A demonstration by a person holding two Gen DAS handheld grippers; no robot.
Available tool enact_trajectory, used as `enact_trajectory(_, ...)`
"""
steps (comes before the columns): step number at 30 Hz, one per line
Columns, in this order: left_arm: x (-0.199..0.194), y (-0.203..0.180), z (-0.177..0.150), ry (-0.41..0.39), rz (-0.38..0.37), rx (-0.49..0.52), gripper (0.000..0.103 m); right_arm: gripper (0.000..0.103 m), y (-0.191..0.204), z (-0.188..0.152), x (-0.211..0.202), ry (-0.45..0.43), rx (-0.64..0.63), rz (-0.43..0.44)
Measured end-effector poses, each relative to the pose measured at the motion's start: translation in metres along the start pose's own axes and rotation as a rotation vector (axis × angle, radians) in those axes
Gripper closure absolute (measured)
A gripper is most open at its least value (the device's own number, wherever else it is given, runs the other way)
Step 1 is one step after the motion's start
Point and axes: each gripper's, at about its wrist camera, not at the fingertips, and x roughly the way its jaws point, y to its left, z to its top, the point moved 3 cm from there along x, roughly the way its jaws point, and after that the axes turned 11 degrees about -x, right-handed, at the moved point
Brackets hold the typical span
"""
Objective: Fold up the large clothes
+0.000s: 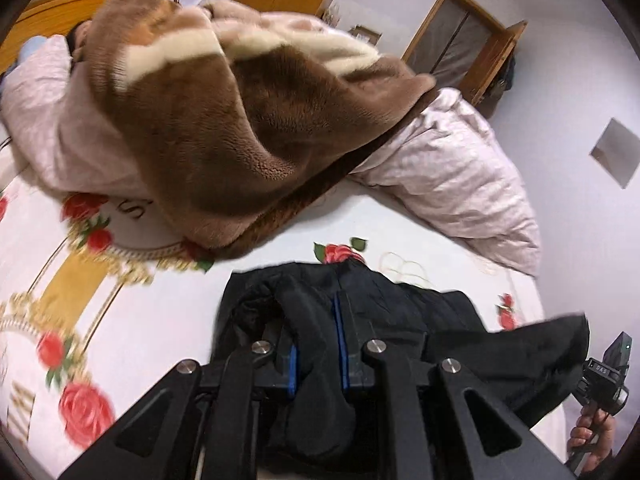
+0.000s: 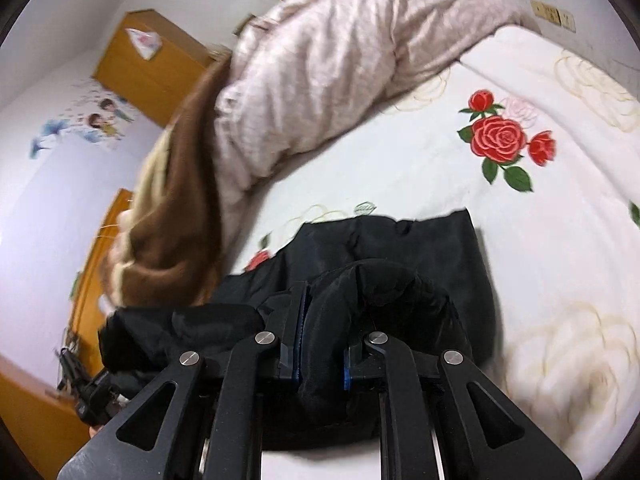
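Two grippers engaged, one garment between them. Left gripper (image 1: 318, 344) clamped on a thick roll of black padded jacket (image 1: 380, 320), blue-lined fingers (image 1: 341, 344) pressed against the fabric on both sides. Right gripper (image 2: 322, 340) likewise clamped on a bunched fold of the same jacket (image 2: 420, 248), cloth bulging up and over between its fingers (image 2: 298, 332). Right gripper also seen at the lower right edge of the left view (image 1: 608, 368), held in a bare hand (image 1: 592, 428), well apart from the left gripper, with jacket cloth spanning the gap.

Jacket partly lifted at the near edge, far portion lying flat on the bed sheet (image 2: 520, 220), white with red roses. Both views blurred, consistent with motion; exact part of the garment gripped (hem, sleeve or shoulder) not determinable.

Beyond the jacket: brown plush blanket (image 1: 240, 128) heaped over a pale pink duvet (image 1: 460, 184), near the jacket's far edge but apparently not touching it. Wooden wardrobe (image 2: 148, 60) and white walls behind.

Judged stage: mid-fold, near edge being carried over the flat portion.

Risks noted:
- Slippery padded shell gripped as a thick wad; layers liable to slide out unevenly, giving a skewed fold
- Unequal travel of the two grippers; crooked crease
- Overshoot toward the blanket heap; jacket edge landing on it, not flat
- Sheet possibly dragged along if the fingers dip low
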Motion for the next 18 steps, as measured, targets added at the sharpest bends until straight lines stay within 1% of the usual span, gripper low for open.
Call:
enact_trajectory(3,0.046,0.000,0.012,0.036,0.049,-0.001,0.084,0.083,-0.019,0.013,0.043,0.058,0.040,-0.017)
enact_trajectory(4,0.058,0.001,0.013,0.049,0.059,-0.003,0.082,0.083,-0.025,0.015,0.057,0.078,0.052,-0.021)
enact_trajectory(6,0.068,0.004,0.016,0.070,0.065,-0.010,0.081,0.082,-0.034,0.018,0.072,0.100,0.076,-0.020)
enact_trajectory(7,0.067,0.005,0.018,0.071,0.057,-0.017,0.080,0.079,-0.035,0.020,0.072,0.094,0.087,-0.001)
enact_trajectory(8,0.064,0.005,0.022,0.061,0.041,-0.024,0.076,0.075,-0.036,0.022,0.069,0.080,0.093,0.025)
enact_trajectory(9,0.060,0.004,0.025,0.049,0.021,-0.028,0.072,0.060,-0.036,0.025,0.062,0.055,0.097,0.065)
enact_trajectory(10,0.055,0.003,0.028,0.038,0.003,-0.030,0.065,0.046,-0.034,0.028,0.055,0.034,0.099,0.094)
enact_trajectory(11,0.050,0.002,0.031,0.025,-0.009,-0.031,0.057,0.043,-0.034,0.032,0.045,0.006,0.104,0.115)
enact_trajectory(13,0.043,0.000,0.035,0.010,-0.024,-0.030,0.051,0.034,-0.032,0.040,0.026,-0.050,0.106,0.125)
enact_trajectory(14,0.038,-0.001,0.036,-0.001,-0.030,-0.030,0.046,0.034,-0.028,0.042,0.018,-0.079,0.094,0.119)
enact_trajectory(15,0.035,-0.001,0.038,-0.010,-0.033,-0.034,0.043,0.034,-0.022,0.045,0.008,-0.116,0.063,0.098)
enact_trajectory(16,0.029,-0.001,0.039,-0.036,-0.024,-0.036,0.034,0.034,-0.015,0.046,0.000,-0.138,0.025,0.064)
enact_trajectory(17,0.022,0.000,0.041,-0.069,-0.014,-0.033,0.030,0.034,-0.008,0.044,-0.006,-0.143,-0.010,0.039)
enact_trajectory(18,0.016,0.000,0.042,-0.091,-0.006,-0.030,0.029,0.034,0.001,0.041,-0.010,-0.141,-0.053,0.019)
